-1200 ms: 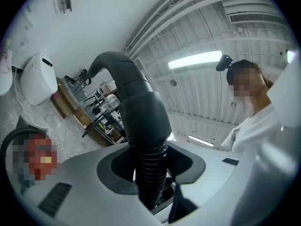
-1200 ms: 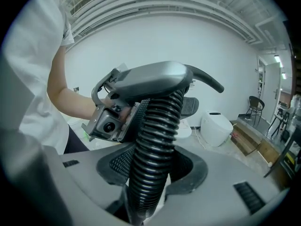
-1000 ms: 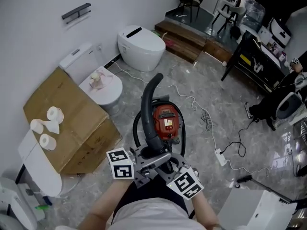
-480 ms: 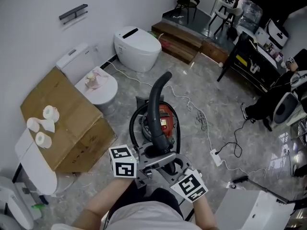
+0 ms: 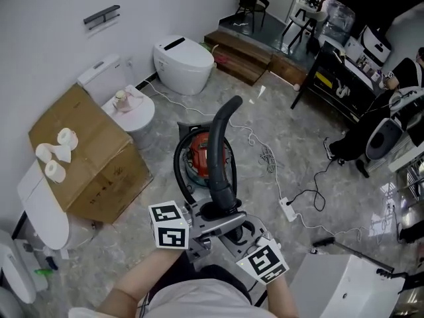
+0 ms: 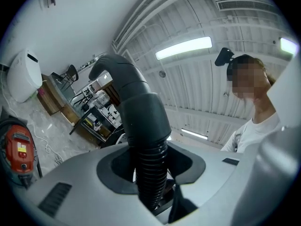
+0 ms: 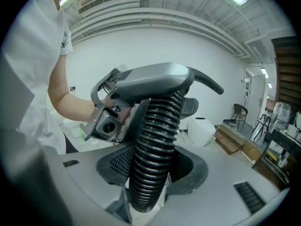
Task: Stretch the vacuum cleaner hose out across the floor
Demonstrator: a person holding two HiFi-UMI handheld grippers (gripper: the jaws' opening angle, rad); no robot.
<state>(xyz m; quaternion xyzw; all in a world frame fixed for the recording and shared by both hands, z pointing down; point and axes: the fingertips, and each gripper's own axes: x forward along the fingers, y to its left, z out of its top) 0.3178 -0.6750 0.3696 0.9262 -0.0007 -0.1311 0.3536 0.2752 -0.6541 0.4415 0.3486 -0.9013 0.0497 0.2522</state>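
On the grey marble-patterned floor [image 5: 298, 144], just in front of the person, stands a red and black canister vacuum cleaner [image 5: 202, 156]. Its black ribbed vacuum cleaner hose [image 5: 177, 171] curls in a loop round the canister's left side, then rises off the floor to the two tools low in the head view. The left tongs [image 6: 151, 182] pinch the hose right where the ribbed part meets a smooth dark cuff. Beyond that cuff, the stiff curved dark grey end tube [image 5: 224, 138] arches up and away over the canister. The right tongs [image 7: 146, 192] grip the ribbed part just beside the left ones, on the side away from the cuff, with their jaws pressed against the hose's sides. Both tools therefore sit close together on the same short stretch. In the right gripper view the left tongs show directly above on the hose, with the person's bare hand [image 7: 89, 109] behind them. The hose lies coiled near the canister, not laid out straight. Left of the canister, against the white wall, a large brown cardboard box [image 5: 93, 164] carries three white toilet paper rolls [image 5: 56, 154]. Beyond the box is a white toilet with a closed lid [image 5: 132, 114], and farther off stands a rounded white tankless toilet [image 5: 182, 65]. Right of the canister a thin white cord runs across the floor to a white power strip [image 5: 286, 209].
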